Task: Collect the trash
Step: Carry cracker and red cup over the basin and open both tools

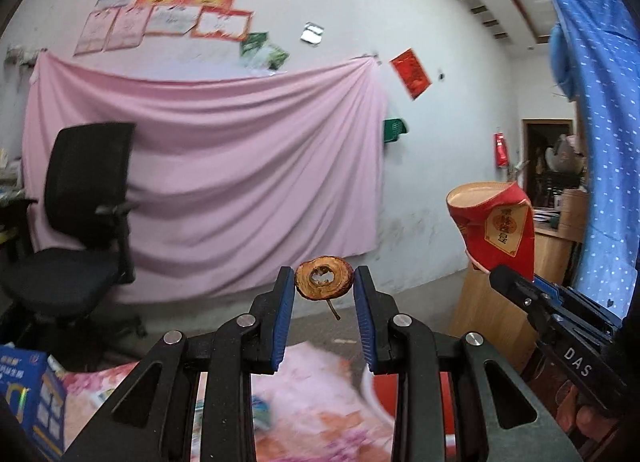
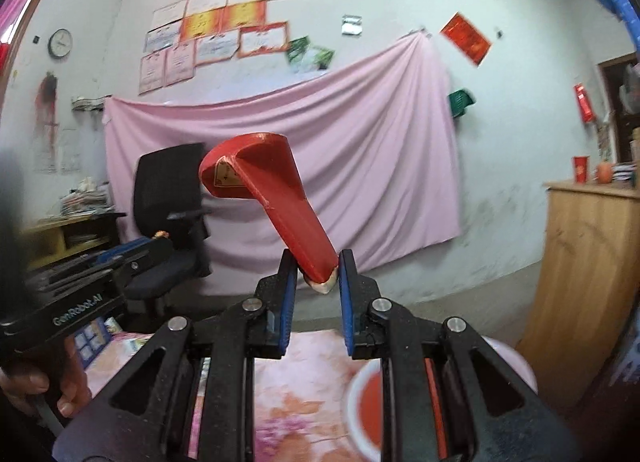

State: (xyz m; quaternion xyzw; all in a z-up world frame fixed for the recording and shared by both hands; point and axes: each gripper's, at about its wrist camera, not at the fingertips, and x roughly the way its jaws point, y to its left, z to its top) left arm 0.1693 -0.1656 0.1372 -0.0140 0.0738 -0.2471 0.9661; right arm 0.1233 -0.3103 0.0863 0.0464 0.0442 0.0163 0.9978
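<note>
Holding both trash items aloft: left tool (image 1: pixel 324 288) is clamped on a browned apple slice (image 1: pixel 324 278) with its stem hanging down, right tool (image 2: pixel 318 277) pinches the crushed base of a red paper cup (image 2: pixel 264 197), mouth tilted up-left. Both sit well above the floral-cloth table (image 2: pixel 304 390). Next step, my guess: drop the slice into the cup, so bring the cup mouth upright under it before releasing. Grip on the cup is only at its squashed end, so it may swing. A red-and-white bowl (image 2: pixel 366 414) sits below the right tool, a blue box (image 1: pixel 30 394) at the table's left; office chair (image 1: pixel 80 213) and pink sheet (image 1: pixel 224 165) behind, clear of the path.
</note>
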